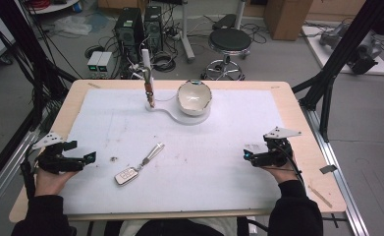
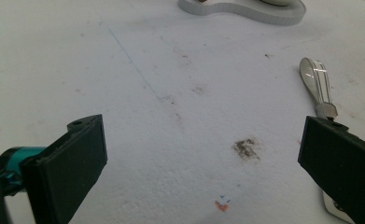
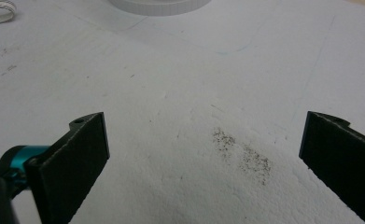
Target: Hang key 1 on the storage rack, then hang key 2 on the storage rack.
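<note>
While both grippers rest at the lower edges of the high view, the car key fob [image 1: 126, 175] with its clear strap-like tag [image 1: 154, 151] lies on the white foam mat [image 1: 219, 182] in the lower centre-left of the frame, between the two hands but distinctly closer to the left one. The left gripper [image 1: 89, 158], at lower left, has its jaws spread wide and holds nothing; the fob lies to its right in the frame, near but apart. The right gripper [image 1: 248, 156], at lower right, is likewise spread and empty, and stands well apart from the fob.

The long axis of fob and tag together runs diagonally, from the fob body at lower left to the tip of the tag at upper right. In the left gripper view the clear tag [image 2: 316, 84] appears at the right edge, just above the right-hand jaw, with a sliver of the pale fob body below that jaw; the jaw gap itself frames bare mat with a dark smudge [image 2: 246, 148]. A pick-up by the left gripper would, on this evidence, call for a shift toward frame right.

The white bowl [image 1: 194, 97] on its stand [image 1: 177, 115], with an upright post [image 1: 149, 86], sits at upper centre, well clear of the fob.
</note>
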Action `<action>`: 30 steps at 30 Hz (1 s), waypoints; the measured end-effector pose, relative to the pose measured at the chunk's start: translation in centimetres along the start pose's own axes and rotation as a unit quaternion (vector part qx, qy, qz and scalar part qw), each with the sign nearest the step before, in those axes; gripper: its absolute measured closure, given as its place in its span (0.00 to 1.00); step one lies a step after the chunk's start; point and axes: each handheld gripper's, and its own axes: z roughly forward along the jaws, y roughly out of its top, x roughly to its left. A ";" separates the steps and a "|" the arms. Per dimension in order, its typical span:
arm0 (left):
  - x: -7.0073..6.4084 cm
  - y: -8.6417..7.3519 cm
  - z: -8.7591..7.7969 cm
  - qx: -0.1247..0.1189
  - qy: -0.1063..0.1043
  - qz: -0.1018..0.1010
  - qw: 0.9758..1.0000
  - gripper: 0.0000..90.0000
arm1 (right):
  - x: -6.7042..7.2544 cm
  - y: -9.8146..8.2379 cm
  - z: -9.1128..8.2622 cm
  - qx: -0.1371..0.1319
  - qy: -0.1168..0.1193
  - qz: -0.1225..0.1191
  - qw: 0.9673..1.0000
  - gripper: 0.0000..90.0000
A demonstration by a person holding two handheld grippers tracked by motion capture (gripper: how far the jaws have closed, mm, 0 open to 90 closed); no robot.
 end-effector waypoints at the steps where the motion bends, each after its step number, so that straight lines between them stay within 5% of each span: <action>1: -0.2 0.1 0.1 -0.001 -0.002 0.003 1.000 0.02 | 0.1 -0.1 -0.1 -0.002 -0.003 -0.002 1.000 0.01; 18: -3.2 1.8 2.6 0.031 -0.038 0.041 0.998 0.02 | 0.5 -1.9 -0.9 -0.014 -0.007 -0.005 1.000 0.01; 30: -6.0 3.1 5.0 0.069 -0.064 0.082 0.992 0.02 | 0.5 -2.4 -1.1 -0.011 -0.010 -0.010 1.000 0.01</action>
